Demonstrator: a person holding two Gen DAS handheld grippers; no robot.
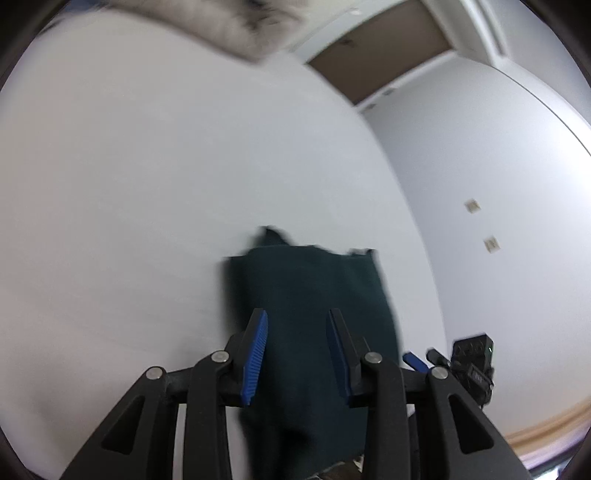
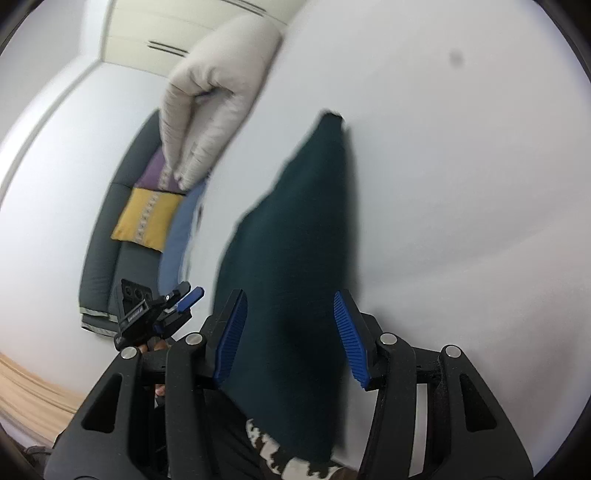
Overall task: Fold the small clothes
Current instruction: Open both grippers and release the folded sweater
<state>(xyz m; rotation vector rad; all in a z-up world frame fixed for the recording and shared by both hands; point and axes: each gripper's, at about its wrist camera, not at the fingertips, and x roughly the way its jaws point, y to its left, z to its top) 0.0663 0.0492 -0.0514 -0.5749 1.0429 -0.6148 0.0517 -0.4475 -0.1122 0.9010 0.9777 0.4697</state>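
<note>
A dark green garment (image 1: 314, 314) lies folded in a narrow strip on the white table (image 1: 129, 203). It also shows in the right wrist view (image 2: 295, 240). My left gripper (image 1: 297, 339) is open, its blue-padded fingers spread above the near part of the cloth, holding nothing. My right gripper (image 2: 291, 339) is open too, its fingers either side of the cloth's near end. The right gripper's tip shows at the right of the left wrist view (image 1: 436, 360). The left gripper shows at the left of the right wrist view (image 2: 166, 310).
A pale grey folded garment (image 2: 214, 107) lies at the table's far side, blurred in the left wrist view (image 1: 251, 29). A dark sofa (image 2: 107, 240) with yellow (image 2: 146, 218) and purple cushions stands beyond the table edge. A blue cloth (image 2: 181, 232) hangs at that edge.
</note>
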